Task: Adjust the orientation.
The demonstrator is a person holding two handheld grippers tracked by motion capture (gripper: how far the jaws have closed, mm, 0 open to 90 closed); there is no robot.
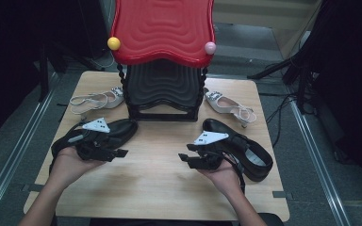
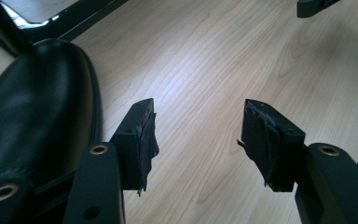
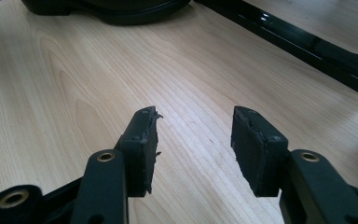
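Centrally, a wooden counter (image 1: 160,179) takes up the middle of the high view, with grey floor and metal rails to either side. At upper centre stands a rack (image 1: 162,89) with a red wavy top shelf and a black wavy shelf under it; a yellow ball (image 1: 114,43) and a pink ball (image 1: 210,47) sit at the red shelf's front corners.

Black shoes next. One black shoe (image 1: 122,129) lies at centre left, toe pointing toward the rack foot, largely under the left gripper. In the left gripper view its glossy toe (image 2: 37,107) sits at the left edge, just beside the left-hand jaw, not between the jaws. A second black shoe (image 1: 245,148) lies at centre right, opening upward, just right of the right gripper.

Two pale strappy sandals: one (image 1: 96,100) at upper left of the counter beside the rack, the other (image 1: 228,107) at upper right.

Left gripper (image 1: 118,153), held in the left hand (image 1: 70,162) at lower left: jaws spread, only bare wood between them (image 2: 198,140).

Right gripper (image 1: 185,159), held in the right hand (image 1: 224,174) at lower centre right: jaws spread, nothing between them but counter (image 3: 193,140). Rack base and a shoe sole show along the upper edge of the right gripper view.
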